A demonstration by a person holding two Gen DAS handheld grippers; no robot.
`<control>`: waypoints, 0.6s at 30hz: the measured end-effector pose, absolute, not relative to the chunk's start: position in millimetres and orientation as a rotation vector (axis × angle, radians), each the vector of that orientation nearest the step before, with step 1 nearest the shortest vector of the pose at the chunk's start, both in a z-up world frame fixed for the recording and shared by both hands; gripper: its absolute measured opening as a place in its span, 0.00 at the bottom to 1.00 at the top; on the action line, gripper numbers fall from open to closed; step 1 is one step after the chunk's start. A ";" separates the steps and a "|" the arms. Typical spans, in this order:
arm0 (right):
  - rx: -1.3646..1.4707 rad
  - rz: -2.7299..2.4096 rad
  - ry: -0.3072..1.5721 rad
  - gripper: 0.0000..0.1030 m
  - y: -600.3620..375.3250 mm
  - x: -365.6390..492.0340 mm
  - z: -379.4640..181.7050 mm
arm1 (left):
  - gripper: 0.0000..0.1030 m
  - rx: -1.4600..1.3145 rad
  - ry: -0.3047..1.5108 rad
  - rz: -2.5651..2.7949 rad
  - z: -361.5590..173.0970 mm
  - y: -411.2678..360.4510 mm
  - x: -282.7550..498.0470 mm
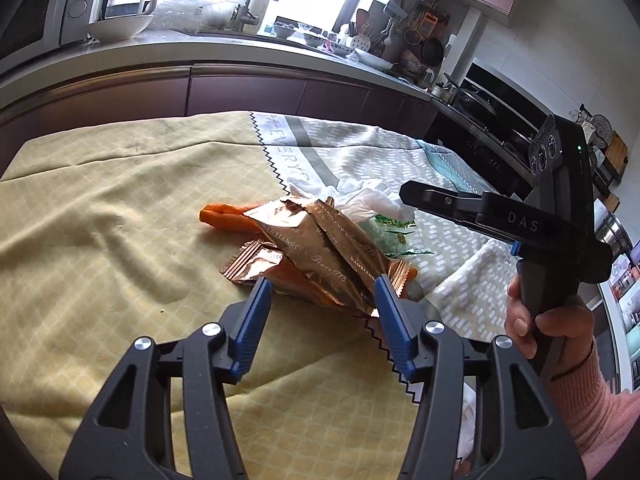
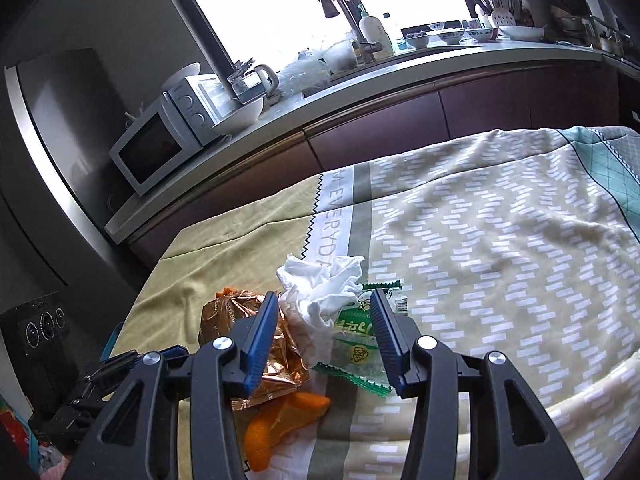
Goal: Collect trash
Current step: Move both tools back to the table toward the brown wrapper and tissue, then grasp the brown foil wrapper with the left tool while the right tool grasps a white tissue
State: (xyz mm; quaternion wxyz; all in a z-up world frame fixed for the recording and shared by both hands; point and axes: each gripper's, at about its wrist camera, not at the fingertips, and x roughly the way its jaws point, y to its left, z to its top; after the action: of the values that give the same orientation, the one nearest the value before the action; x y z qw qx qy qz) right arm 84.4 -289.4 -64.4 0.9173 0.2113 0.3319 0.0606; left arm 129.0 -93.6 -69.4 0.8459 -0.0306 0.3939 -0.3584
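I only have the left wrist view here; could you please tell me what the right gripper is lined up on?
Observer: The right gripper is open, and its fingers frame the crumpled white tissue and the green-printed clear wrapper.
Operator: Thank you. Does anything lie under that green wrapper's near end?
Observer: Only the cloth shows beneath it; its zigzag edge sits just right of the orange peel.
Operator: And how far does that peel extend?
Observer: It comes out from under the copper foil wrapper toward the near edge, partly behind the right gripper's left finger.
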 end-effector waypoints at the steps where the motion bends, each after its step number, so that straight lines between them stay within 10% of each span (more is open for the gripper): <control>1: 0.437 0.124 0.689 0.45 -289.3 87.0 -67.0 | 0.52 -0.069 0.842 -0.754 -71.6 -95.2 131.8; 12: 0.480 0.138 0.726 0.43 -289.0 99.8 -80.6 | 0.37 -0.146 0.920 -0.810 -84.8 -106.1 154.9; 18: 0.489 0.144 0.724 0.18 -291.7 97.9 -83.7 | 0.13 -0.187 0.926 -0.830 -85.4 -103.1 153.8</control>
State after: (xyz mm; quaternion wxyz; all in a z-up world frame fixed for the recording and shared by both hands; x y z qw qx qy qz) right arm 97.9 -291.7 -83.7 0.9036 0.2364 0.3503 0.0698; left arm 153.8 -103.1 -85.4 0.8089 -0.0873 0.4330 -0.3881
